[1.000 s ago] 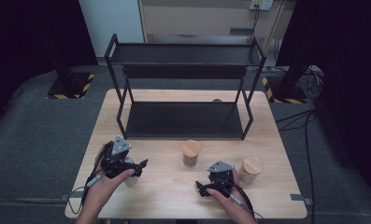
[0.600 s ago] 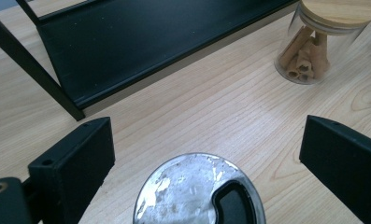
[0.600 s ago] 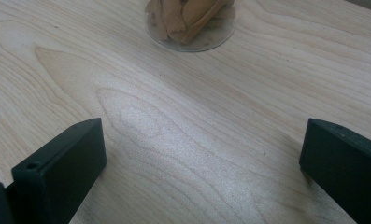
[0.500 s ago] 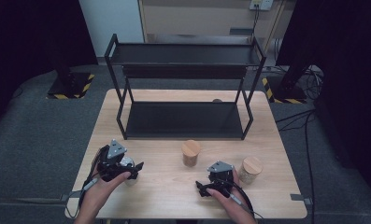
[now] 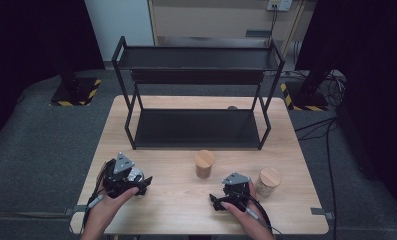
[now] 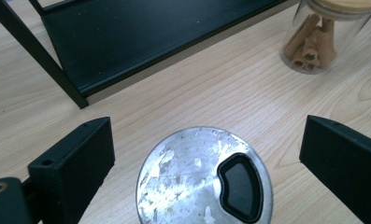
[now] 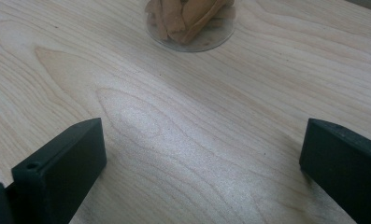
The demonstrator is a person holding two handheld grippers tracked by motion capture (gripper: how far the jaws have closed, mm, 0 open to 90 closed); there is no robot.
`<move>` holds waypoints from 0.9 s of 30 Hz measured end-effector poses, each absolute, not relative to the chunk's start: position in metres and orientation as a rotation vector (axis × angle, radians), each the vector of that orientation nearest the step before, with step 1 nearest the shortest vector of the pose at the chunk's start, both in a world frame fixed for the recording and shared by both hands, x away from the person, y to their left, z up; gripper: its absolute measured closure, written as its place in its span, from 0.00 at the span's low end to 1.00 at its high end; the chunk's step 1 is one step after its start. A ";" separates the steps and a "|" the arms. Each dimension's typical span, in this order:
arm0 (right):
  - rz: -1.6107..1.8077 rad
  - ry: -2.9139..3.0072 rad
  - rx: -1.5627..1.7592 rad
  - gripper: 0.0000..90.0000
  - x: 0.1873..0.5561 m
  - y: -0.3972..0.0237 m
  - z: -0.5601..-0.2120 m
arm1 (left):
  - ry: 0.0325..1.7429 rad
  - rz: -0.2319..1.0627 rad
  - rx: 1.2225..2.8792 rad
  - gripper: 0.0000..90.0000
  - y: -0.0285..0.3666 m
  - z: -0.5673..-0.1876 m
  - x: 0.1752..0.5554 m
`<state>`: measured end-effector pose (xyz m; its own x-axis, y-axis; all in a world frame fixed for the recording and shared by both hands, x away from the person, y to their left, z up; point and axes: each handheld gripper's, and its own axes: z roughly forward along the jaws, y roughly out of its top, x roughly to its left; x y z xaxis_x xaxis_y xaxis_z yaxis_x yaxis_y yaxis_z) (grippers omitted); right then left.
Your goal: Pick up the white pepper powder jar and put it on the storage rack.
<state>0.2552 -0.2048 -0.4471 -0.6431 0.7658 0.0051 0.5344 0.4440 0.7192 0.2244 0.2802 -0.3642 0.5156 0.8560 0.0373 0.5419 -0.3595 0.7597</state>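
Your left gripper (image 6: 206, 154) is wide open around the metal-lidded jar (image 6: 205, 179), near the table's left front. The shiny lid looks hard and slippery, so squeeze the sides below it. Your right gripper (image 7: 202, 154) is open over bare table (image 7: 183, 116).

Even overhead light brightens the surface (image 5: 176, 200) while surroundings stay dark; a soft sheen shows on the wood, and near gripper views blur slightly.
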 end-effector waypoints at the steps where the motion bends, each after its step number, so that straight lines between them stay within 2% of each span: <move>1: 1.013 2.379 1.112 0.01 0.255 -0.205 -0.447 | 1.138 0.571 2.056 0.02 0.280 -0.364 0.224; 27: 1.012 2.381 1.111 0.01 0.255 -0.205 -0.447 | 1.156 0.556 2.030 0.02 0.290 -0.380 0.219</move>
